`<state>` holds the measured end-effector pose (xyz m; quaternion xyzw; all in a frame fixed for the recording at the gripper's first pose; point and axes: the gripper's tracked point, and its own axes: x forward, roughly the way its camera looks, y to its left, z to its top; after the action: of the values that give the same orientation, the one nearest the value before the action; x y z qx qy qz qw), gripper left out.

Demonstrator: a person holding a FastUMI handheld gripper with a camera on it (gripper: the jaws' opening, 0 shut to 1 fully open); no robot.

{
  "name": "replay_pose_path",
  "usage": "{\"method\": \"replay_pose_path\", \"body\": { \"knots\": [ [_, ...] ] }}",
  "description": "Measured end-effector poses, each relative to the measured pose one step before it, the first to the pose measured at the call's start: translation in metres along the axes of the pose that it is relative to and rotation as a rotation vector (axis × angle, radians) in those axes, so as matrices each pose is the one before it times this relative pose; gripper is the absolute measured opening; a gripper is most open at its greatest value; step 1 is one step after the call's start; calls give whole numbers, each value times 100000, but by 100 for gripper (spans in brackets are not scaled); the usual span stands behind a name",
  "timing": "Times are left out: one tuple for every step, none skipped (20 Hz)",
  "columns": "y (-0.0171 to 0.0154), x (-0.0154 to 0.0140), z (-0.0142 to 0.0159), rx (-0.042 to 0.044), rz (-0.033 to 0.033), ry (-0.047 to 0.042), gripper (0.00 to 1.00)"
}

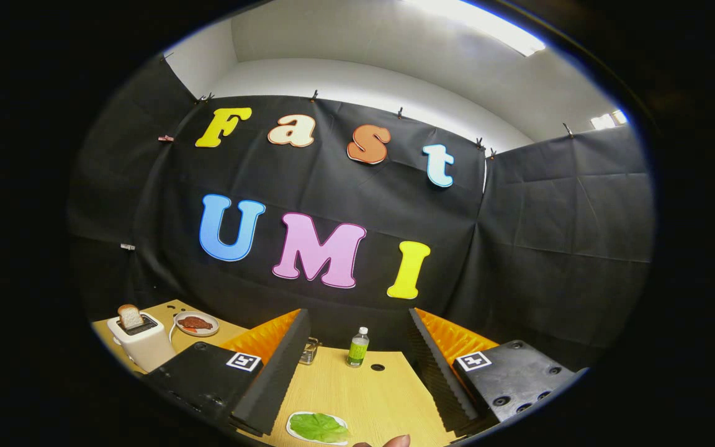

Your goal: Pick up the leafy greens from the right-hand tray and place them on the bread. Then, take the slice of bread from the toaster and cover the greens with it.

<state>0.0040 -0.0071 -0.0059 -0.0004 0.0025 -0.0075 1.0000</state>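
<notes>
Gripper (357, 397): fingers wide apart, empty, raised above the table (370, 391). Greens (319, 427): on a tray between the fingers, near. Toaster (141, 340): far left, bread (129, 316) upright in its slot; plate (196, 323) beside it. Bottle (358, 347): far centre. Risk: a flat, thin leaf may slip or tear if pinched shallow.

Light wooden bench (370, 397), plate of leafy greens (318, 428) lying between the wide-apart fingers of the claw (357, 385), small green-labelled bottle (358, 347) standing beyond them, white toaster (140, 340) with bread slice (129, 316) and plate (196, 323) off to the claw's left
</notes>
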Motion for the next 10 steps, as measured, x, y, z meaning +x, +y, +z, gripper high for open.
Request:
{"method": "replay_pose_path", "body": {
  "knots": [
    [63, 94, -114, 16, 95, 153, 98],
    [178, 91, -58, 71, 637, -48, 98],
    [515, 102, -406, -322, 2144, 694, 98],
    [536, 234, -568, -724, 2845, 1187, 98],
    [721, 331, -908, -1080, 3879, 2121, 98],
    [562, 178, -1440, -1040, 3793, 3421, 98],
    [513, 324, -1788, -837, 4076, 4743, 98],
    [316, 160, -1929, -590, 3529, 5038, 98],
    [498, 386, -2133, -311, 3279, 5098, 98],
    [214, 628, -2006, 88, 2713, 5502, 98]
  ]
}}
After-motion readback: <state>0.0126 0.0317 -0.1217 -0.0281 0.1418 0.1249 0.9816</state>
